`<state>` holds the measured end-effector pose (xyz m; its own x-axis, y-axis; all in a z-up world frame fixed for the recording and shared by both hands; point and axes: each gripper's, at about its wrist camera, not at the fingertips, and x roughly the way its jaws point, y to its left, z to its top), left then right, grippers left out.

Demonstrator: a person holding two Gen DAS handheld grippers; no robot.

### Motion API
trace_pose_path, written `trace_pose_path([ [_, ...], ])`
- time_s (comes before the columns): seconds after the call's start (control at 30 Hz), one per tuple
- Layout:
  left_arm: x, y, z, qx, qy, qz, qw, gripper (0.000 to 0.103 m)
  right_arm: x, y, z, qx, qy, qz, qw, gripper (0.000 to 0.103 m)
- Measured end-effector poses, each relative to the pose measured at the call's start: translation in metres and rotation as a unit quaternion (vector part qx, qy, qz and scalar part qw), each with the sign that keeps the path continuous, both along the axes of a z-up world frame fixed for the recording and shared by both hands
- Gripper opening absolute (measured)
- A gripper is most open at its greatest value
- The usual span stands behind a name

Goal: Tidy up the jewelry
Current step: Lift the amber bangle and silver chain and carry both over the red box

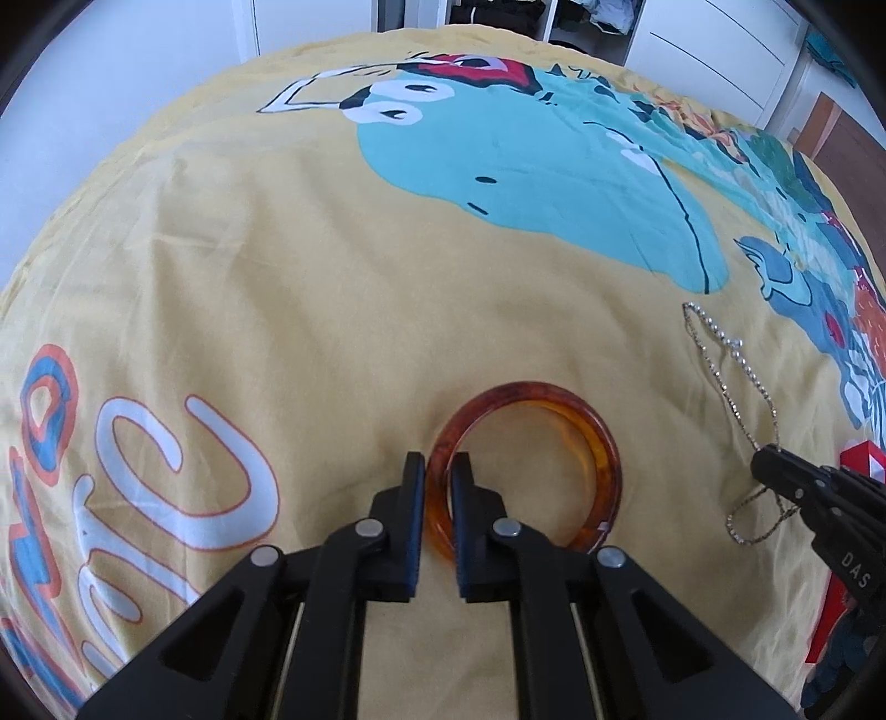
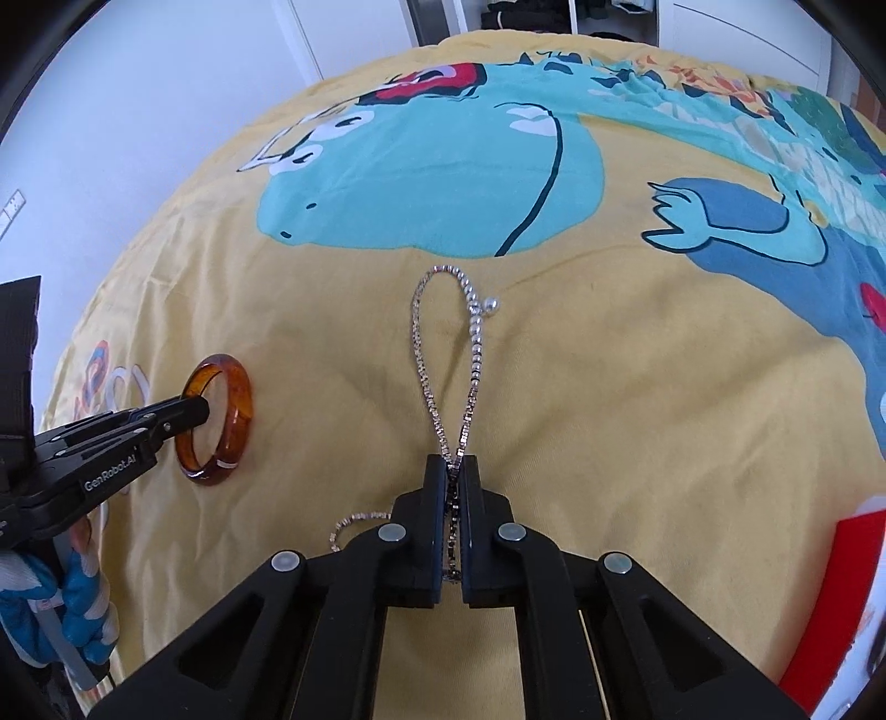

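My left gripper [image 1: 438, 471] pinches the hard, slick bangle [image 1: 576, 437] by its rim. My right gripper [image 2: 455, 471] pinches the floppy necklace [image 2: 443, 354], its loop trailing ahead of the jaws.

Yellow bedspread [image 1: 343, 288] with a turquoise cartoon print, plain white wall [image 1: 111, 72] at left, white cabinet doors [image 1: 714, 50] behind, open wardrobe shelves [image 1: 493, 14] with clothes, soft daylight
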<state>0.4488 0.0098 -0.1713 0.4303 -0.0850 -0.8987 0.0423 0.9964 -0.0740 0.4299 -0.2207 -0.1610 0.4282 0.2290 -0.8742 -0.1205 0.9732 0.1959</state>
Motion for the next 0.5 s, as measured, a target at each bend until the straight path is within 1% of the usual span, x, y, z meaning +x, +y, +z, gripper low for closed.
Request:
trace_pose_path([
  [0.1,-0.004,-0.005,0.008,0.005,-0.005,0.001,1.0,0.008,-0.008,-0.006,0.01,0.009,-0.008,-0.002,1.0,0.004],
  [0.23,-0.012,-0.006,0.017,0.001,-0.008,0.007,0.9999,0.008,-0.013,-0.006,0.021,0.018,-0.015,-0.004,1.0,0.004],
  [0.5,-0.03,-0.013,0.041,0.013,-0.024,0.0,0.9996,0.008,-0.031,-0.008,0.042,0.036,-0.032,-0.004,0.999,0.004],
])
